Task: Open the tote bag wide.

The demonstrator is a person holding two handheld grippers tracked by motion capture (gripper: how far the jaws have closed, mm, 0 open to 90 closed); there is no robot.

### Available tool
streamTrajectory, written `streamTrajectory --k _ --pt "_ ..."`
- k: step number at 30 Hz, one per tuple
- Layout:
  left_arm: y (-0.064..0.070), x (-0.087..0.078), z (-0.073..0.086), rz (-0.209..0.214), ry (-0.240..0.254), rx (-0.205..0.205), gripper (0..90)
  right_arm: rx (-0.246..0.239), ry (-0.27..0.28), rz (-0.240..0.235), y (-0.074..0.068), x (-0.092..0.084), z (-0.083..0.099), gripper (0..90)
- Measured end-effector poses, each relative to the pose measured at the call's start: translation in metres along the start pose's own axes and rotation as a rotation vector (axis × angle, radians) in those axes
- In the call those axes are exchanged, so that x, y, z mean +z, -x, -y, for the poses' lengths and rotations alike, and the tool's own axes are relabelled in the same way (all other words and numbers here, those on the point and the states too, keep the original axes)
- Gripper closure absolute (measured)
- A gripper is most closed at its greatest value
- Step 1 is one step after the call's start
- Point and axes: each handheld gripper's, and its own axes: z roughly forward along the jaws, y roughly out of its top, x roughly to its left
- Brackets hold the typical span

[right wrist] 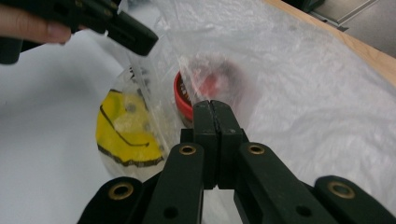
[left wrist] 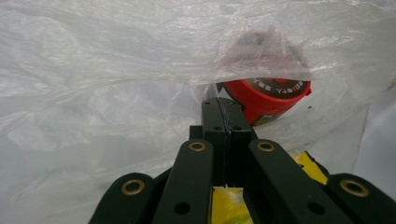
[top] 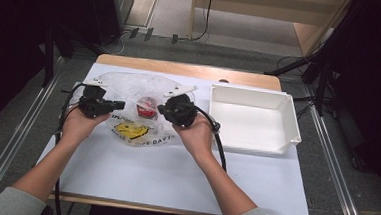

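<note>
High view shows left gripper (top: 119,104) and right gripper (top: 161,109) each clenched on the plastic bag (top: 139,87) lying on the table (top: 174,176); thin film could slip, dropping the red object (top: 147,107) inside.

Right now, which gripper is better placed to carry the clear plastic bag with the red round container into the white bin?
Right gripper, probably: it sits nearer the white plastic bin, jaws shut at the clear plastic bag.

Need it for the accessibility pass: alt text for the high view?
Two hand-held grippers, left gripper and right gripper, pinch a clear plastic bag open on a white table; a red container sits inside. An empty white bin stands to the right.
</note>
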Motion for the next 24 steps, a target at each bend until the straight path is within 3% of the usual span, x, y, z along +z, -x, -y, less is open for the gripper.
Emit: streamTrajectory --k 8,22,24 --pt "0.004 0.009 0.006 0.011 0.005 -0.017 90.0 0.004 -0.022 -0.027 0.010 0.024 -0.012 90.0" --pt "-0.003 0.031 0.025 -0.015 -0.041 -0.030 90.0 0.049 -0.053 0.049 0.043 0.058 -0.005 90.0" --pt "-0.003 0.032 0.028 -0.010 -0.044 -0.023 90.0 0.073 -0.046 0.053 0.046 0.064 -0.004 90.0"
